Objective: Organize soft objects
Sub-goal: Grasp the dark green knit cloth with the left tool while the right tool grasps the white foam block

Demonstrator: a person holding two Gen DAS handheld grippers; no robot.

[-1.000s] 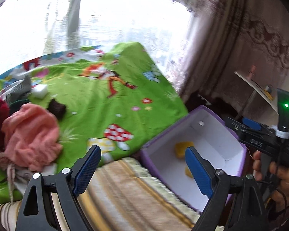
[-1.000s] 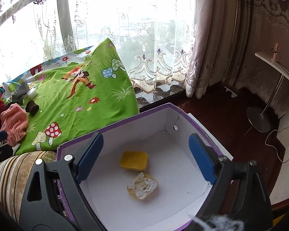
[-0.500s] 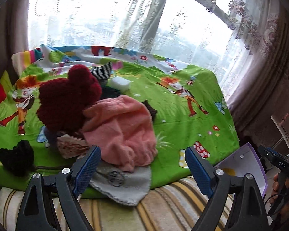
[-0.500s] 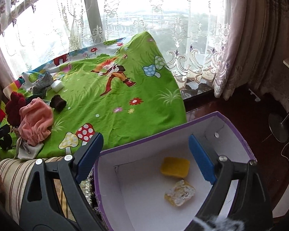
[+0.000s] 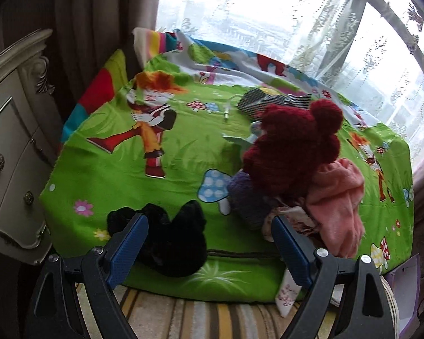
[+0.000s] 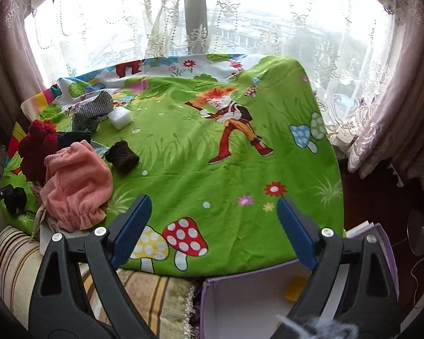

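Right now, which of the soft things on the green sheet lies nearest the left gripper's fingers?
The black fuzzy item, alone at the sheet's near edge, partly behind the left finger; the dark red pompom hat and pink cloth lie farther right.

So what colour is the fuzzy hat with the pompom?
Dark red hat, clearest in the left wrist view.

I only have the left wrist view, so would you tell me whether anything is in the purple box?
Observer: Yes, a yellow sponge lies on the floor of the box.
Operator: Thank you. Is anything hidden from me behind the red hat?
Observer: A white foam block lies on the sheet, right beside the checked cloth.
Operator: And how is the right gripper?
Observer: The right gripper is open and empty, above the sheet's near edge.
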